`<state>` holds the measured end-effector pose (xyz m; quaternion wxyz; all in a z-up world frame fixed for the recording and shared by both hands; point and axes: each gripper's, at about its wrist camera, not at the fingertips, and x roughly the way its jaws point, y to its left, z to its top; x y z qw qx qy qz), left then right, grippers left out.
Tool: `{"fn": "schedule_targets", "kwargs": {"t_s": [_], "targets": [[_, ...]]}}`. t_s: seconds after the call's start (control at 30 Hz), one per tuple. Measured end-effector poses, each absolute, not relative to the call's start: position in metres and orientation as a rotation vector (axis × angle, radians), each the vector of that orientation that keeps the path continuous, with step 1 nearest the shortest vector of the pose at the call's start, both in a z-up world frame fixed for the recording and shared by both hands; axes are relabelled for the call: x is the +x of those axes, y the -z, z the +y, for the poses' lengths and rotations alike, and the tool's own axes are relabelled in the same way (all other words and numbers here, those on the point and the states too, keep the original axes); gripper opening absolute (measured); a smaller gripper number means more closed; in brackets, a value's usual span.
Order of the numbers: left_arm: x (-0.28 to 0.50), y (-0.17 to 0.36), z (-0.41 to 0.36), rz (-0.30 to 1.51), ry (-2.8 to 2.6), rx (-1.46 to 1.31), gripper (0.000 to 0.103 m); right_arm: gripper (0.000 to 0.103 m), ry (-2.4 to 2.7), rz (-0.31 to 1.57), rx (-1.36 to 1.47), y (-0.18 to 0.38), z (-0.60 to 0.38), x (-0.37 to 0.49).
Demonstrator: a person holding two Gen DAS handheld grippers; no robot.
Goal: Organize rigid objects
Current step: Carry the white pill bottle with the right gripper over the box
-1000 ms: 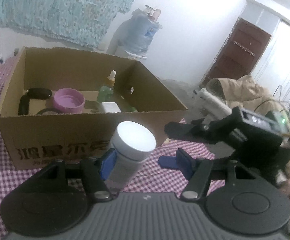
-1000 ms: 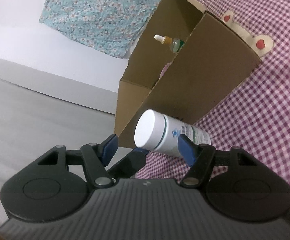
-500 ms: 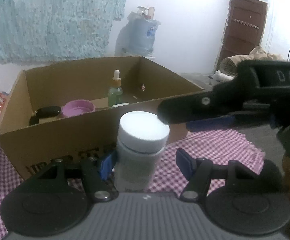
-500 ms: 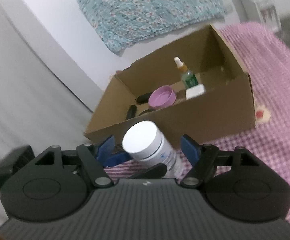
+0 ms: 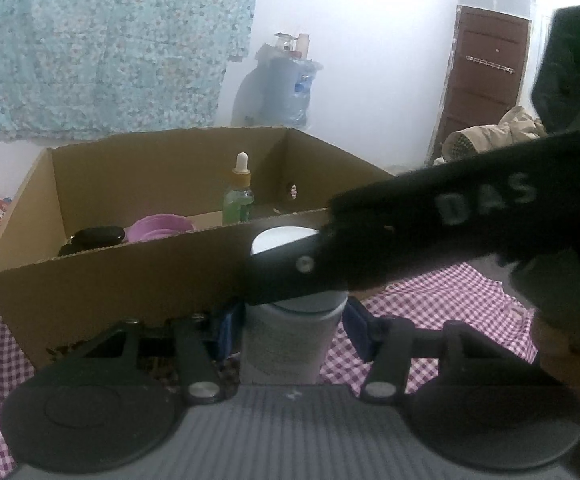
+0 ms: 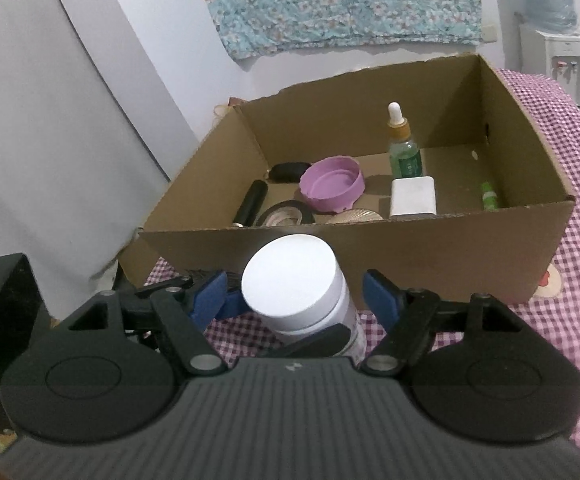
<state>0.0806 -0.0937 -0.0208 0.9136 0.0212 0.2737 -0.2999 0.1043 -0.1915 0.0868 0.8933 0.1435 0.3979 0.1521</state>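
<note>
A white bottle with a white cap (image 6: 294, 284) leans in front of the cardboard box (image 6: 410, 256). My left gripper (image 5: 292, 320) has the bottle (image 5: 290, 344) between its blue pads; the jaws are closing and both pads touch its sides. My right gripper (image 6: 294, 296) straddles the same bottle from above, open, with a gap at each pad. One black finger (image 5: 410, 248) of the right gripper crosses the left wrist view and hides part of the cap. Inside the box (image 5: 130, 280) are a green dropper bottle (image 6: 404, 152), a purple dish (image 6: 332, 186) and a white block (image 6: 413, 196).
The box also holds black items (image 6: 252, 204) and a small green tube (image 6: 489, 196). It stands on a purple checked cloth (image 6: 570, 160). A water dispenser (image 5: 286, 84) and a brown door (image 5: 486, 76) are behind. A grey wall (image 6: 70, 120) is at the left.
The right gripper rolled level and rose, and its jaws widened off the bottle. The left gripper's pads closed in on the bottle. The right finger now crosses the left wrist view.
</note>
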Motion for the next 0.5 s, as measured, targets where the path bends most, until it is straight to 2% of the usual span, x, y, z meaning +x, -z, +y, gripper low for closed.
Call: {"fn": "schedule_targets", "kwargs": {"t_s": [0.1,0.23,0.5], "targets": [[0.079,0.022,-0.096,0.555,0.616,0.05,0.056,0.073,-0.322,0.828,0.285,-0.085,-0.189,0.107],[0.078,0.022,-0.1,0.552,0.605,0.055,0.056,0.06,-0.322,0.839,0.268,-0.081,-0.187,0.109],[0.068,0.016,-0.107,0.532,0.606,0.06,0.055,0.057,-0.311,0.82,0.281,-0.086,-0.193,0.105]]}}
